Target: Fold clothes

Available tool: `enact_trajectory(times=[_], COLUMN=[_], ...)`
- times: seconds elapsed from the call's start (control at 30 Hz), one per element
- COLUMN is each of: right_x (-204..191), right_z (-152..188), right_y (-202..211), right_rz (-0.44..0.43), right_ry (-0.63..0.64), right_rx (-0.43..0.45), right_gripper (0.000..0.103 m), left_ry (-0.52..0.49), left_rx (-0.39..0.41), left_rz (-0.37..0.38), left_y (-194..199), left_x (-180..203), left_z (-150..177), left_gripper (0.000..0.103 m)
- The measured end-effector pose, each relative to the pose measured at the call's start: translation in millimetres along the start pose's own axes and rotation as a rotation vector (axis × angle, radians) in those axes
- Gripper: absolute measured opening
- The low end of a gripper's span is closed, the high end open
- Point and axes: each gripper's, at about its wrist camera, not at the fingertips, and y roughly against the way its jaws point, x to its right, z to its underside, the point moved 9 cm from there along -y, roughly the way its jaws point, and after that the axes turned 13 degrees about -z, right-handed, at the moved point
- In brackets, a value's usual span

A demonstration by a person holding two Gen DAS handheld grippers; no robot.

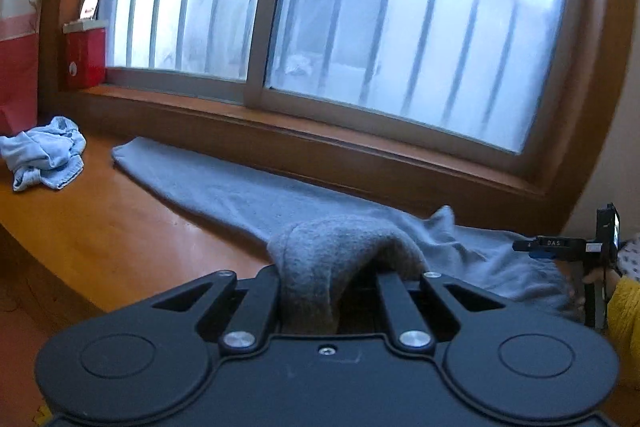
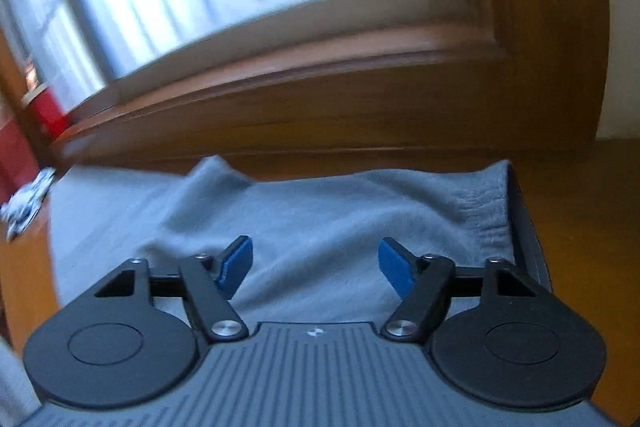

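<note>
Tool amid grey cloth (probably trousers)

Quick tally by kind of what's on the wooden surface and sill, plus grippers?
Clothes: 2, a grey garment spread out by the window and a crumpled pale blue garment.
Red boxes: 1, a red box on the sill.
Grippers: 2, left gripper shut on the grey cloth, right gripper open over it.
Total: 5

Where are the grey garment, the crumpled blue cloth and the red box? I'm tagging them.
grey garment (image 1: 240, 187): left wrist view, flat middle.
crumpled blue cloth (image 1: 44, 153): left wrist view, centre.
red box (image 1: 86, 55): left wrist view, front face.
</note>
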Motion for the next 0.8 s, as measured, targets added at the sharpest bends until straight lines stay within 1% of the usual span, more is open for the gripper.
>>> enact_trajectory(times=[0.03,0.07,0.1,0.23,0.3,0.4,0.5,0.57,0.63,0.7,0.73,0.77,0.8], right_x=[11.1,18.6,22.6,47.1,64.0,85.1,87.7,70.2,44.7,4.1,-19.1,-41.5,-61.8], right_z=[0.1,-0.6,-1.2,0.0,-3.4,-14.0,-21.8,-23.3,-23.6,-18.9,-13.3,-6.1,3.3], right_y=[-5.9,-7.4,-6.3,6.2,14.1,17.2,12.8,18.6,26.1,33.0,38.2,46.3,55.1], right_rz=[0.048,0.090,0.123,0.305,0.363,0.419,0.422,0.405,0.373,0.297,0.245,0.199,0.166], right_ry=[0.006,0.032,0.064,0.156,0.151,0.121,0.113,0.118,0.140,0.191,0.233,0.284,0.337], right_rx=[-0.008,-0.006,-0.007,-0.032,-0.027,-0.034,-0.058,-0.042,-0.016,0.003,0.006,0.003,0.001], right_gripper=[0.061,0.048,0.038,0.036,0.036,0.037,0.038,0.039,0.044,0.061,0.065,0.072,0.073], left_ry=[-0.004,-0.010,-0.013,-0.016,-0.013,-0.008,-0.022,-0.031,-0.035,-0.051,-0.063,-0.075,-0.086], left_rx=[-0.012,-0.023,-0.035,-0.091,-0.120,-0.164,-0.190,-0.204,-0.219,-0.226,-0.226,-0.226,-0.228], left_rz=[-0.010,-0.019,-0.027,-0.035,-0.032,-0.023,-0.022,-0.021,-0.014,-0.006,0.001,0.008,0.013], left_y=[-10.6,-20.5,-31.1,-65.5,-80.0,-97.8,-109.2,-112.5,-112.4,-109.3,-107.3,-107.3,-108.8], left_x=[1.6,2.6,4.9,15.1,20.3,24.6,26.9,26.0,23.1,19.4,18.0,17.3,17.7], left_z=[-4.6,-8.9,-11.9,-15.6,-13.5,-10.3,-9.7,-10.6,-11.8,-13.6,-14.5,-15.1,-15.1], left_gripper=[0.006,0.006,0.006,0.006,0.006,0.006,0.006,0.006,0.006,0.006,0.007,0.007,0.007])
